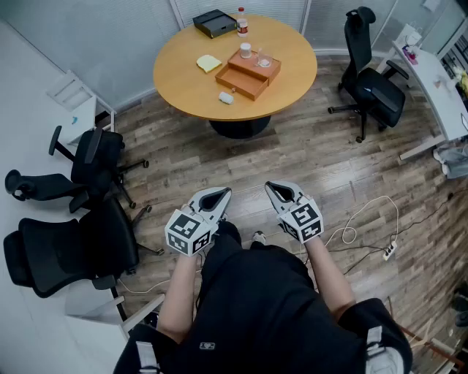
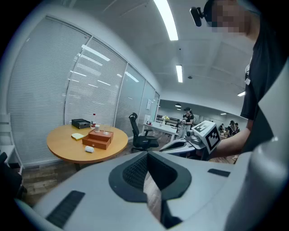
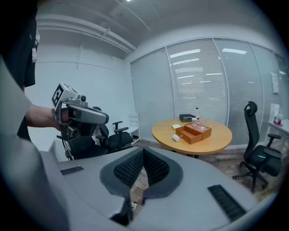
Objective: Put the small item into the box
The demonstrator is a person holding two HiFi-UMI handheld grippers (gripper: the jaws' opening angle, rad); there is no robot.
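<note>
Bright ceiling strip lights (image 2: 168,20), fisheye-warped edges

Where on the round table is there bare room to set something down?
The round wooden table is bare along its right side, beyond the orange-brown wooden drawer box, and on its left rim, left of the yellow note pad. The far edge is crowded: black rectangular box, red-capped bottle. The small white item takes the near edge.

A round wood table (image 1: 183,80) stands on the floor (image 1: 307,161). A brown box (image 1: 248,73) sits near the middle. A yellow pad (image 1: 208,63) lies just left of it. A small white thing (image 1: 227,97) lies just beside the box, near the table's front edge. At the far edge are a black box (image 1: 213,23) and a bottle (image 1: 242,22).
</note>
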